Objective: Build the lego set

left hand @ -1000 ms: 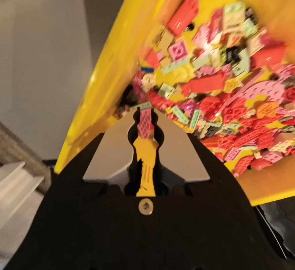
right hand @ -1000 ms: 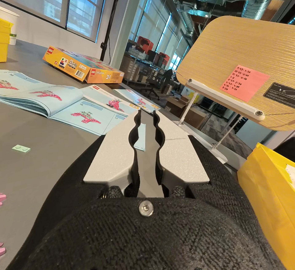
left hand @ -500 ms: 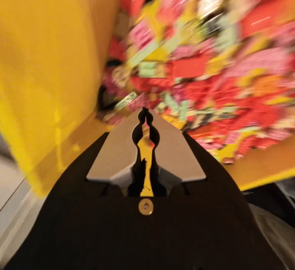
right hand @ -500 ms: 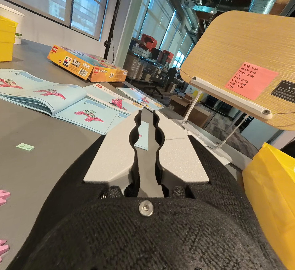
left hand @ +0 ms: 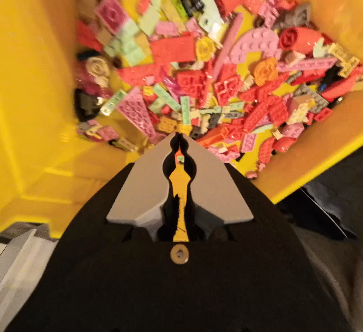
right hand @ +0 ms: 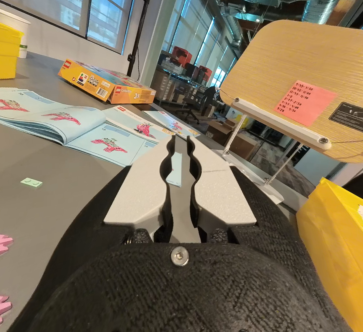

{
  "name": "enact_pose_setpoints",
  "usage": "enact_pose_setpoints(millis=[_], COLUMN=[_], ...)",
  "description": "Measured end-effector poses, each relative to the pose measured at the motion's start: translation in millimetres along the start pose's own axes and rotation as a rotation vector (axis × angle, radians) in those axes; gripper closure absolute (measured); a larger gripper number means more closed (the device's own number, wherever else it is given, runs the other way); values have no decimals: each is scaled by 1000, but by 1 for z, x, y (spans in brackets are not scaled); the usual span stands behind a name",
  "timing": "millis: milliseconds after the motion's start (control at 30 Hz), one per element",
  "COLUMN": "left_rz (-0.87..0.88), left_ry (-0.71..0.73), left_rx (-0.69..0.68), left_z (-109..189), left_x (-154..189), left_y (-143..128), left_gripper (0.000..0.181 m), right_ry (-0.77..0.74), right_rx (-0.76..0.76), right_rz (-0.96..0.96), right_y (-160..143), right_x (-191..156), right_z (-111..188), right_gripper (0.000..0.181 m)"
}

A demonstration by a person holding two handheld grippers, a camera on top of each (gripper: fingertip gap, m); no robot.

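In the left wrist view, my left gripper (left hand: 178, 136) is shut with its tips touching and nothing visible between them. It hangs low inside a yellow bin (left hand: 39, 106), over a pile of loose lego pieces (left hand: 216, 86) in red, pink, mint and yellow. A pink wedge plate (left hand: 137, 112) lies just left of and beyond the tips. In the right wrist view, my right gripper (right hand: 180, 138) is open by a narrow gap and empty, held over the grey table (right hand: 59, 185). An open instruction booklet (right hand: 78, 126) lies ahead of it.
A mint plate (right hand: 31, 182) and pink pieces (right hand: 5, 243) lie on the table at left. An orange lego box (right hand: 110, 86) sits at the back. A wooden board on a stand (right hand: 294, 86) rises at right, above a yellow bin (right hand: 334, 244). Another yellow bin (right hand: 7, 55) stands far left.
My left gripper has closed from a small gap to fully shut and moved deeper into the bin. The pink wedge plate now lies left of the tips. The right gripper has barely moved.
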State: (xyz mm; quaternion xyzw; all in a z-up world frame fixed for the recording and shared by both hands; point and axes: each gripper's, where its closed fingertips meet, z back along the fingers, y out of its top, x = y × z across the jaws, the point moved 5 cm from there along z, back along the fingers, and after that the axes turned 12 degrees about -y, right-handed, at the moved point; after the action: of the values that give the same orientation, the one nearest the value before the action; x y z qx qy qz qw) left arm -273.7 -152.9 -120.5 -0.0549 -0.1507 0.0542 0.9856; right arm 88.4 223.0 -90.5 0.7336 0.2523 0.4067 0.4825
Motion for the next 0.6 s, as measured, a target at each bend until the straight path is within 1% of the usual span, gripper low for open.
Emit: enact_pose_setpoints(millis=[33, 133, 200, 233, 367, 400, 433, 467, 500, 533, 600], left_rz=[-2, 25, 10, -2, -51, -42, -7, -2, -27, -48, -79], left_ry=[-20, 10, -28, -41, -118, -69, 72, 222, 301, 296, 155], left_rx=[-39, -162, -208, -202, -82, -44, -28, -43, -51, -21, 86], left_z=[-4, -14, -22, -25, -28, -26, -22, -15, -11, -10, -11], left_x=[5, 10, 18, 20, 30, 25, 11, -2, -8, -7, 8], left_y=[-5, -24, -31, -30, -14, -9, -6, -5, -4, 0, 11], left_gripper=[181, 181, 181, 181, 181, 181, 181, 181, 181, 181, 181], right_ry=[-2, 4, 6, 8, 9, 5, 3, 3, 3, 3, 5], right_rx=[1, -8, -8, -10, -15, -16, -15, -15, -16, -17, -16], right_rz=[3, 8, 9, 9, 9, 10, 11, 10, 10, 9, 8], right_y=[0, -1, -1, -1, -2, -2, -2, -2, -2, -2, -2], right_x=[0, -1, -2, -2, -2, -2, -1, -1, -1, -1, -2], right_z=[0, -1, -1, -1, -1, -1, -1, -1, -1, -1, -1], right_gripper=[172, 171, 171, 171, 170, 170, 170, 170, 170, 170, 170])
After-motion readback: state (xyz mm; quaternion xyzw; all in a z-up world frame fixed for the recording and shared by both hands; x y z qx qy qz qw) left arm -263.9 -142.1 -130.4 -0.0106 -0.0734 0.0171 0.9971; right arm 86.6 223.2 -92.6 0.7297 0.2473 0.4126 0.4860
